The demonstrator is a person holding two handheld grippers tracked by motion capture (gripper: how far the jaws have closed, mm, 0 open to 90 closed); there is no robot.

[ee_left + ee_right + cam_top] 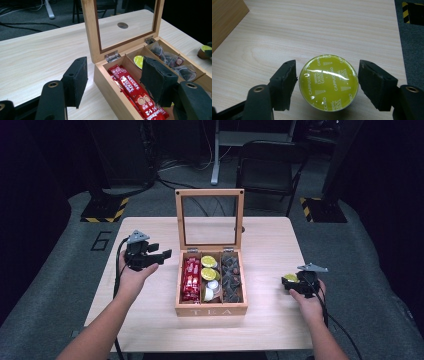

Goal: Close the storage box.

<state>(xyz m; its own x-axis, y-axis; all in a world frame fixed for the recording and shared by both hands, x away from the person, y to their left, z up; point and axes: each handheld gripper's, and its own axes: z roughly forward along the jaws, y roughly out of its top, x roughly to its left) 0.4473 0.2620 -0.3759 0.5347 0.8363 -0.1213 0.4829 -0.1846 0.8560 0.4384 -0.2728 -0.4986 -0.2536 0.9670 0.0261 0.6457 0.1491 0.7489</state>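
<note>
While my right claw [327, 85] stood open astride the round yellow-lidded coffee capsule [328, 82] on the pale wooden desk [317, 30], pads seemingly just clear, I judged it light, slick-topped and crushable; best gripped by its rim. My left claw [115, 82] hovered half-open, empty.

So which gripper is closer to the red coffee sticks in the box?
The left gripper. It hovers just off the tea box's left side, next to the red coffee sticks. The right gripper is past the box's other side, by a yellow capsule.
</note>
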